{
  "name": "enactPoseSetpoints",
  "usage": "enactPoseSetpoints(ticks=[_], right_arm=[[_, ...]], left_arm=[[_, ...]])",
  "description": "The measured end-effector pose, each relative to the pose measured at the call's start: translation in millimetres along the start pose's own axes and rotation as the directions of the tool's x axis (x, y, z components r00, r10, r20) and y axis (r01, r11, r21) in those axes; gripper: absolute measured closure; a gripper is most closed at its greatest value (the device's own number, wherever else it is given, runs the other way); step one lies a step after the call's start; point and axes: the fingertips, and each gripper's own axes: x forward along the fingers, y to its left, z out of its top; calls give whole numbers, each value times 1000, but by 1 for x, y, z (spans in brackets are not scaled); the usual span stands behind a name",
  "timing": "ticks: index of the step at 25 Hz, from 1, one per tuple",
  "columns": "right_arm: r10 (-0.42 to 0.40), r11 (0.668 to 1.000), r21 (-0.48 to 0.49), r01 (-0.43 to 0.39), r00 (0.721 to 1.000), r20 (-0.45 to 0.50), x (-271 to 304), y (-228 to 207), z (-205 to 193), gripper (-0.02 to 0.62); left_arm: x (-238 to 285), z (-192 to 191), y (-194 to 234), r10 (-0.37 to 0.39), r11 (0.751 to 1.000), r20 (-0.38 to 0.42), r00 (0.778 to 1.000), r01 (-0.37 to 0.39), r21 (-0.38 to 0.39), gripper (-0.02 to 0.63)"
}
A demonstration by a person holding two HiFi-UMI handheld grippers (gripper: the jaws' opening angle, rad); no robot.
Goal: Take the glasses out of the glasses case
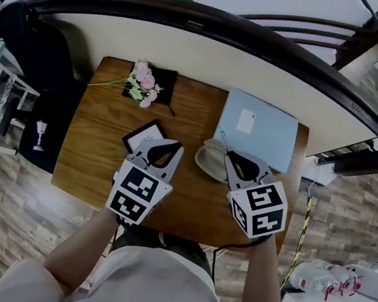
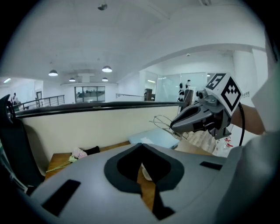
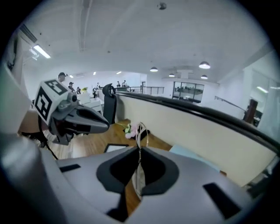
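An open beige glasses case (image 1: 207, 163) lies on the wooden table (image 1: 95, 152), below and between my two raised grippers. My right gripper (image 1: 231, 156) is shut on a pair of thin wire-framed glasses (image 3: 141, 131), which stick up past its tips, clear of the case. The left gripper view shows those glasses (image 2: 162, 121) hanging in the air from the right gripper (image 2: 173, 126). My left gripper (image 1: 175, 146) hovers left of the case with its jaws together and nothing seen between them. The case (image 2: 146, 174) shows through the gap under its jaws.
A light blue folder (image 1: 258, 126) lies at the table's back right. Pink flowers (image 1: 143, 82) rest beside a black cloth (image 1: 159, 80) at the back. A black-framed card (image 1: 142, 135) sits under the left gripper. A curved dark railing (image 1: 218, 25) runs behind the table.
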Motion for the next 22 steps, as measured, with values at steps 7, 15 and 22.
enactPoseSetpoints(ticks=[7,15,22], right_arm=[[-101,995,35,95,958,268,-91,1,77,569],[-137,990,97,102,858,495,-168,7,134,569],[-159,987,121,107,790,593,-205,9,155,568]], left_arm=[[-52,78,-20,-19,998,146,989,9,69,604],[-99,143,-33,34,970,294,955,-102,221,603],[-125,174,-36,39,965,379,925,-134,227,603]])
